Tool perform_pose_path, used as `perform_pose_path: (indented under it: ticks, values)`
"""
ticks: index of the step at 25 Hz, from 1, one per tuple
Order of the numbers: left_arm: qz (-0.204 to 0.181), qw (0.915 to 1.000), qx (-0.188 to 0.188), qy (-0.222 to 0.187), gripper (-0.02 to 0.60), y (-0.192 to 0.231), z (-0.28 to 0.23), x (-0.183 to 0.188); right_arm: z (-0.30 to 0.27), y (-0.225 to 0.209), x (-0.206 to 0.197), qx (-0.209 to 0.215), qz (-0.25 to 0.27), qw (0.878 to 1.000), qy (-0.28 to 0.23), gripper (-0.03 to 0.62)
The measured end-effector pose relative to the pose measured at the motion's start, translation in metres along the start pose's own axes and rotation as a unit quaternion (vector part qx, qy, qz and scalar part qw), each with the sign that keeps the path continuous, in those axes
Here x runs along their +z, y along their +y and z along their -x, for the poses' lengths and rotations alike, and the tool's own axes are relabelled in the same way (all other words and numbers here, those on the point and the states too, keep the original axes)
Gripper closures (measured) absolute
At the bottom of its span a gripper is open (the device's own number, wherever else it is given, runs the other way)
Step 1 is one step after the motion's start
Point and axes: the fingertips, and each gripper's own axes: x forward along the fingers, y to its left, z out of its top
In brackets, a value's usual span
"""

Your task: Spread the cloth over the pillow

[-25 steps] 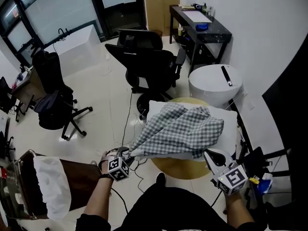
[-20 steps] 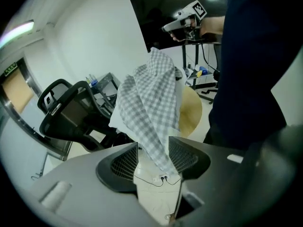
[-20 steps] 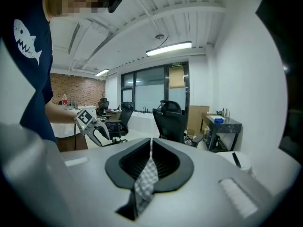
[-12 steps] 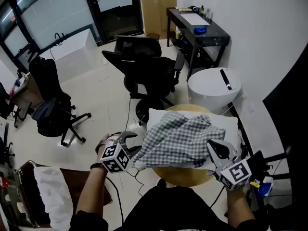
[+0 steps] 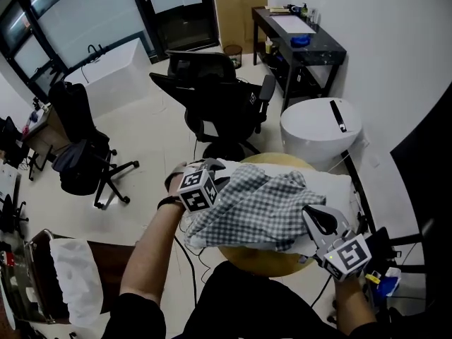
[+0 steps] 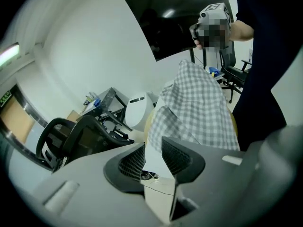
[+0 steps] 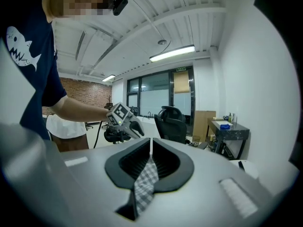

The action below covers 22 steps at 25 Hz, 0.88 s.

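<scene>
- **Right gripper** (image 5: 311, 217), nearest you. The jaws are pressed together on a corner of the checked cloth (image 5: 260, 207). In the right gripper view, a strip of check runs down between the pads (image 7: 142, 161). You hold this corner as the anchor, so the near right side does not slide while the rest is drawn out.
- **Cloth.** It lies rumpled and folded on itself across the middle of the pillow (image 5: 338, 186). The pillow's right end and far left corner are bare.
- **Left gripper** (image 5: 215, 169), at the cloth's far left edge, pointing down. The jaws are part-way apart and have just been closing. No cloth is between the pads; only white shows in the gap. You are probably placed there to take a fresh hold.
- **Pillow.** It rests on a round wooden table (image 5: 263, 260).
- **Black office chair** (image 5: 219, 99), beyond, well apart from the work.
</scene>
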Motion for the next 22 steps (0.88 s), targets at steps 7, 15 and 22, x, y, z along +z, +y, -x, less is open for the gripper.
perform_pose_path:
  ticks: [7, 15, 22]
  values:
    - [0.013, 0.9957, -0.091, -0.002, 0.467, 0.021, -0.071, -0.001, -0.005, -0.004, -0.007, -0.020, -0.016, 1.000, 0.014, 0.572]
    - [-0.019, 0.9820, -0.188, 0.005, 0.342, -0.003, -0.128, -0.011, -0.010, -0.007, -0.016, -0.058, -0.035, 0.997, 0.035, 0.572]
    - [-0.018, 0.9746, -0.223, 0.017, 0.334, -0.014, -0.157, -0.020, -0.011, -0.009, -0.024, -0.073, -0.051, 0.995, 0.044, 0.572]
